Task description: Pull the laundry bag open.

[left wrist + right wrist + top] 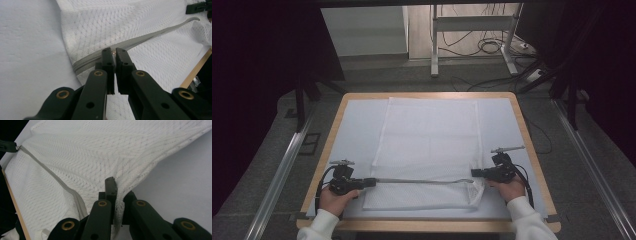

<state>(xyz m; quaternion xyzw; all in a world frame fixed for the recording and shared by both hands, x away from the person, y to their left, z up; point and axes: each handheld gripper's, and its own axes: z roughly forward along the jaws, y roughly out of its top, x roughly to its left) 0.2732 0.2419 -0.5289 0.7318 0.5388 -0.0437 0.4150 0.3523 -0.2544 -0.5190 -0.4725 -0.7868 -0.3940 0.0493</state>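
Note:
A white mesh bag [427, 135] lies flat on the table's pale mat, and a grey zipper [417, 180] runs across its near end. At the zipper's left end my left gripper [371, 182] is shut on the small metal zipper pull [114, 52]; its jaws press together around it [114, 53]. My right gripper [474, 173] is shut on the bag's mesh at the right end of the zipper, lifting a fold. The mesh [100, 150] is pinched between its jaws [117, 188], and the zipper [50, 172] stretches away toward the left gripper [7, 146].
A wooden rim [523, 125] frames the table on all sides. Metal rails [282, 165] run along the floor on both sides. Beyond the far edge stand white desk legs [434, 45] and loose cables [492, 47] on the floor.

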